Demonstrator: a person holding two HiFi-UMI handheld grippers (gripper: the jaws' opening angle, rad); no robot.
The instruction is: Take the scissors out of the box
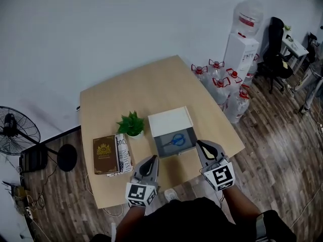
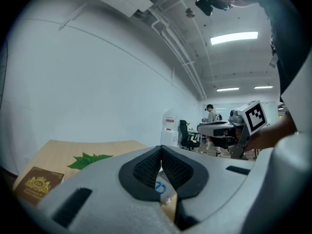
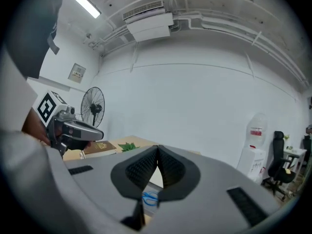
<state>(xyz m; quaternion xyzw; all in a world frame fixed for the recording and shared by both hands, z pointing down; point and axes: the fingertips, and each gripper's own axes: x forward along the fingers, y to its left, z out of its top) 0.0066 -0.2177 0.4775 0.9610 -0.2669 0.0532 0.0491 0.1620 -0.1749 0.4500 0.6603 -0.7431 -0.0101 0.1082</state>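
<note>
Left gripper [image 1: 151,160] and right gripper [image 1: 199,144] are hovering clenched, empty, at the desk's [image 1: 151,84] near edge. Just beyond, the scissors [image 1: 176,140] are lying inside the open box [image 1: 160,148]. Approach step appears underway; next move requires opening one gripper's jaws.

Wooden table [image 1: 131,91]: box [image 1: 170,122], plant [image 1: 131,123], book [image 1: 104,154].

We could read no word or number anywhere. The brown book [image 1: 104,155] on the surface [image 1: 151,87] showed only a gold crest, and the print on the paper [image 1: 123,154] beside it, the red label [image 1: 247,20] on the water bottle [image 1: 251,8] and the wall notice [image 3: 76,72] were too small
</note>
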